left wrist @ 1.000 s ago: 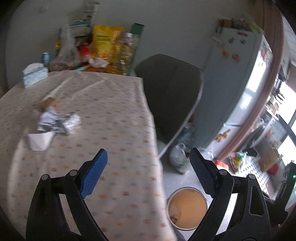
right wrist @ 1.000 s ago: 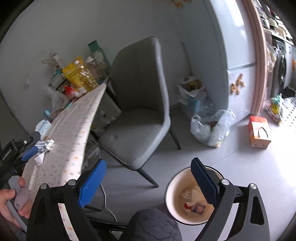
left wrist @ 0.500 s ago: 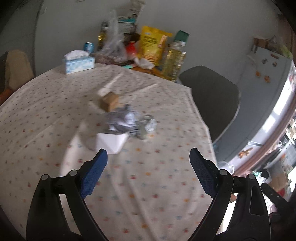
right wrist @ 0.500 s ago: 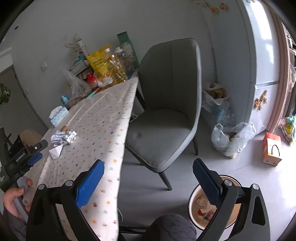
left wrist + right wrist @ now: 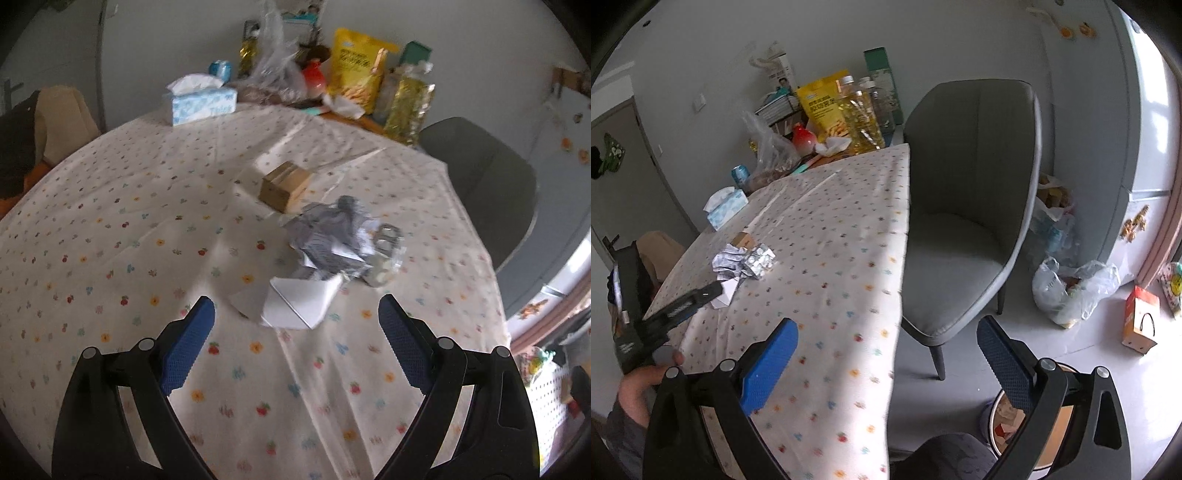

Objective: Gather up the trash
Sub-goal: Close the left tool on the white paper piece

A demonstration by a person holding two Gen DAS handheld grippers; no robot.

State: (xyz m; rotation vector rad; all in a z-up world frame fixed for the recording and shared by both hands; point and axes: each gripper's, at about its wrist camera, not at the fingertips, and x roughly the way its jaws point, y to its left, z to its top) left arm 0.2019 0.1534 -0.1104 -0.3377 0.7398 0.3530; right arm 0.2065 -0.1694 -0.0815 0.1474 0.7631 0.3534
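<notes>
Trash lies in a cluster on the flower-print tablecloth point(image 5: 110, 221): a folded white paper point(image 5: 299, 304), a crumpled grey-white wrapper point(image 5: 330, 236), a silver blister pack point(image 5: 388, 254) and a small cardboard box point(image 5: 284, 186). My left gripper point(image 5: 297, 345) hovers open just short of the white paper, nothing between its blue pads. In the right wrist view the same cluster shows as wrapper point(image 5: 729, 260), blister pack point(image 5: 761, 260) and paper point(image 5: 724, 293), with the left gripper's finger point(image 5: 687, 304) reaching toward them. My right gripper point(image 5: 886, 363) is open and empty near the table's edge, above a trash bin point(image 5: 1054, 417) on the floor.
A tissue box point(image 5: 201, 101), oil bottles point(image 5: 858, 114), a yellow bag point(image 5: 356, 66) and other groceries crowd the table's far end. A grey chair point(image 5: 964, 206) stands by the table. Plastic bags point(image 5: 1071, 291) and a small carton point(image 5: 1139, 321) sit on the floor. A hand point(image 5: 639, 384) holds the left gripper.
My left gripper has swung from the table edge and bin to face the trash cluster and come closer to it. My right gripper has lifted away from the bin, turning toward the table.
</notes>
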